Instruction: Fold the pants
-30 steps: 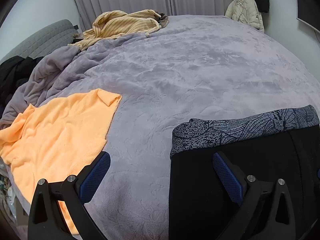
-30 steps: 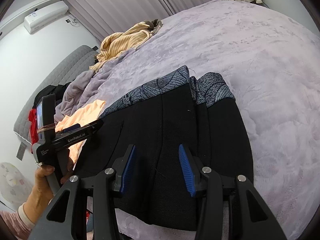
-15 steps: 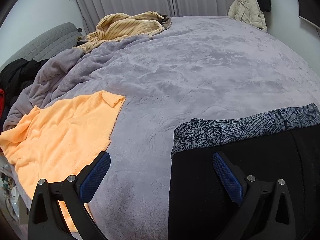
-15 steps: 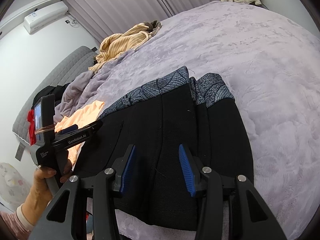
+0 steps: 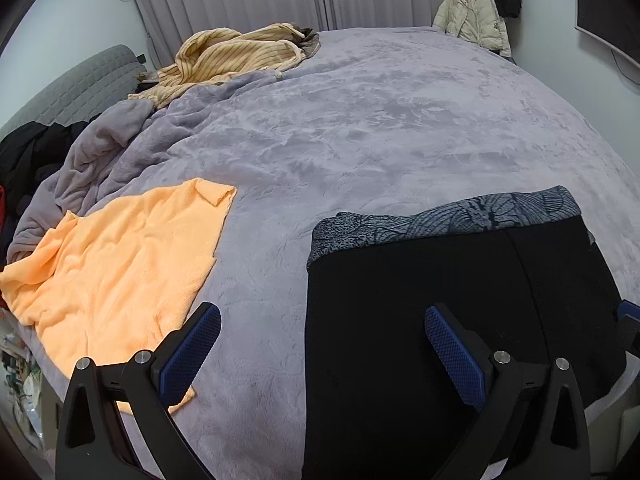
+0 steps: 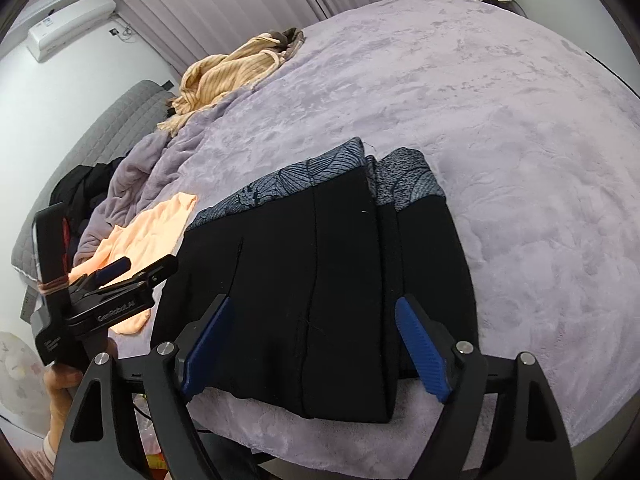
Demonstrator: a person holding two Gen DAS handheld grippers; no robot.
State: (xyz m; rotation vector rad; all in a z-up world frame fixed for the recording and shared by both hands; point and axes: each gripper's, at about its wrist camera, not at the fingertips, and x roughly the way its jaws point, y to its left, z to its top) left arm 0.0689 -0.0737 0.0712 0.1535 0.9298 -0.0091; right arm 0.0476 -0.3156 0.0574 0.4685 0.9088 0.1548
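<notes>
Black pants (image 6: 320, 280) with a grey leaf-patterned waistband (image 6: 288, 184) lie folded at the near edge of the bed; they also show in the left wrist view (image 5: 440, 300). My right gripper (image 6: 314, 334) is open and empty, hovering over the near edge of the pants. My left gripper (image 5: 322, 344) is open and empty, above the pants' left edge; it also shows in the right wrist view (image 6: 120, 276), left of the pants.
A lilac plush blanket (image 5: 380, 120) covers the bed. An orange towel (image 5: 120, 264) lies left of the pants. A striped yellow garment (image 5: 236, 56) sits at the far side. Dark clothes (image 5: 28, 152) are piled by the grey headboard (image 5: 80, 84). A pale jacket (image 5: 476, 20) hangs at the back.
My right gripper's fingers have spread wider apart. My left gripper has pulled back slightly and stays open. The pants have not moved.
</notes>
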